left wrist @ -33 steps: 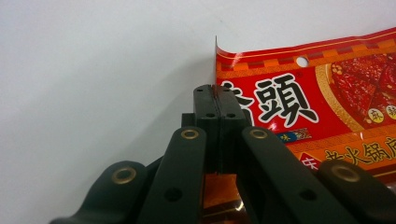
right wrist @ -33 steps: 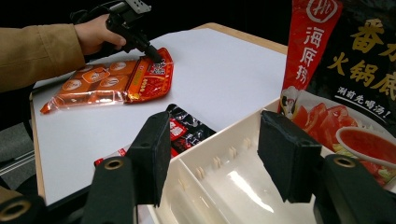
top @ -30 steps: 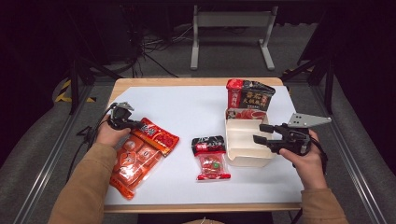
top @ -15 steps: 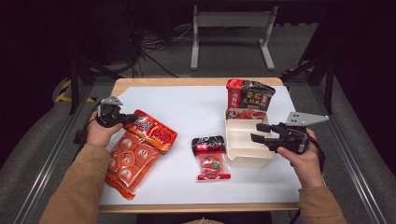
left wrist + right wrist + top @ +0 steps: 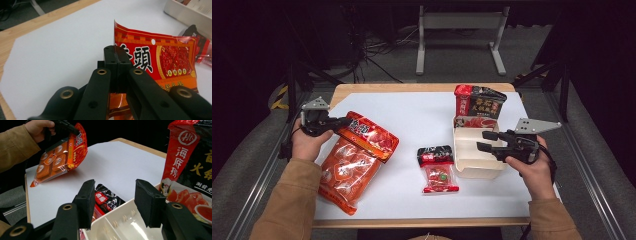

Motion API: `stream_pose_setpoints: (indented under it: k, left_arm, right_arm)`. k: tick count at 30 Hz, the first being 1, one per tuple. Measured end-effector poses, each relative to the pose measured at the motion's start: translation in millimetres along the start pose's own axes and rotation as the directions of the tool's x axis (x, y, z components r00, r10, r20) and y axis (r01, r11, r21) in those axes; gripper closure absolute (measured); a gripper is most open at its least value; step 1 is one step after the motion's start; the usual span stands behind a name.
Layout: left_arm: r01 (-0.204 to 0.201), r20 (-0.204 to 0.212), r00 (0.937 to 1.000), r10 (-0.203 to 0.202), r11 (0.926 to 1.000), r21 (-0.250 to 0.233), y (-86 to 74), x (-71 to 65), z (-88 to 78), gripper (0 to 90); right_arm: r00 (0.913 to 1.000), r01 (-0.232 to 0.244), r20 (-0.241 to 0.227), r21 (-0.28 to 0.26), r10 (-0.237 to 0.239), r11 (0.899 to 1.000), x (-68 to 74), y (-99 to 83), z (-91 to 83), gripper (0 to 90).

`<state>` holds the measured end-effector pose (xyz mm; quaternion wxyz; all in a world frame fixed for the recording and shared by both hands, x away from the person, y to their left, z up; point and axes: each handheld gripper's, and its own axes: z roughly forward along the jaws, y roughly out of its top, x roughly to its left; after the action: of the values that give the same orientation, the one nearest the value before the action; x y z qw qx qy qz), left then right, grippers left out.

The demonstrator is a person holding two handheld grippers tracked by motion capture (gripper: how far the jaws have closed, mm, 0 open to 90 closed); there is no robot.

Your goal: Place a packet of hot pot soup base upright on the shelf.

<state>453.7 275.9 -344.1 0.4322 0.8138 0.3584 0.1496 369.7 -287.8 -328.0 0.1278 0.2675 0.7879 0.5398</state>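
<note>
My left gripper [image 5: 343, 123] is shut on the top edge of a large orange-red snack packet [image 5: 357, 155], whose top is raised while its bottom end rests on the table. In the left gripper view the jaws [image 5: 116, 53] pinch the packet [image 5: 162, 57] beside its hanging hole. My right gripper [image 5: 482, 140] hovers over the right side of a white divided tray [image 5: 472, 167]. Its jaws have just been closing a little and stand open, the pads touching nothing, with the tray [image 5: 125, 220] seen below between them.
A small black-and-red packet [image 5: 437, 167] lies left of the tray. A red-and-black bag [image 5: 479, 102] stands behind the tray, with a tomato-print packet [image 5: 474, 121] leaning at its foot. A white sheet [image 5: 422, 120] covers the wooden table.
My left gripper has risen and moved left, lifting the packet's top edge off the table. The right gripper has stayed over the tray, its jaws slightly narrower.
</note>
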Motion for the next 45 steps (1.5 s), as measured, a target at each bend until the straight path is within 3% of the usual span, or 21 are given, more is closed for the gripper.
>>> stream_pose_setpoints:
  k: [13, 21, 27, 30, 32, 36, 45]
  left_arm:
    - [-0.004, 0.017, 0.9998, 0.006, 0.9942, -0.107, 3.6, -20.8, -30.7, 90.0]
    - [-0.028, 0.024, 0.9992, 0.032, 0.9843, -0.174, 6.7, -38.1, -46.5, 90.0]
    - [-0.057, 0.027, 0.9976, 0.064, 0.974, -0.219, 8.2, -50.1, -62.3, 90.0]
    - [-0.067, 0.019, 0.9971, 0.074, 0.9657, -0.251, 7.1, -54.6, -70.6, 90.0]
    - [-0.099, 0.004, 0.9946, 0.104, 0.9576, -0.271, 7.3, -59.3, -76.5, 90.0]
    - [-0.125, 0.025, 0.9901, 0.138, 0.948, -0.293, 9.4, -66.9, -84.9, 90.0]
    - [-0.142, 0.058, 0.984, 0.168, 0.9396, -0.311, 12.4, -78.4, -94.5, 90.0]
  right_arm:
    - [0.9998, 0.005, -0.017, -0.005, -0.005, 1.0, 6.3, 3.7, 5.8, 50.7]
    - [0.999, 0.018, -0.041, -0.018, -0.019, 1.0, 16.7, 7.5, 13.6, 50.7]
    - [0.9976, 0.037, -0.059, -0.008, -0.038, 0.999, 26.4, 10.6, 23.0, 50.7]
    - [0.9965, 0.047, -0.069, -0.005, -0.048, 0.999, 30.5, 12.4, 27.0, 50.7]
    - [0.9957, 0.053, -0.076, -0.006, -0.053, 0.999, 32.4, 13.6, 29.0, 50.7]
    - [0.9948, 0.051, -0.088, -0.013, -0.052, 0.999, 33.3, 15.4, 31.5, 50.7]
    - [0.9916, 0.066, -0.109, -0.035, -0.07, 0.997, 39.3, 21.9, 35.0, 50.4]
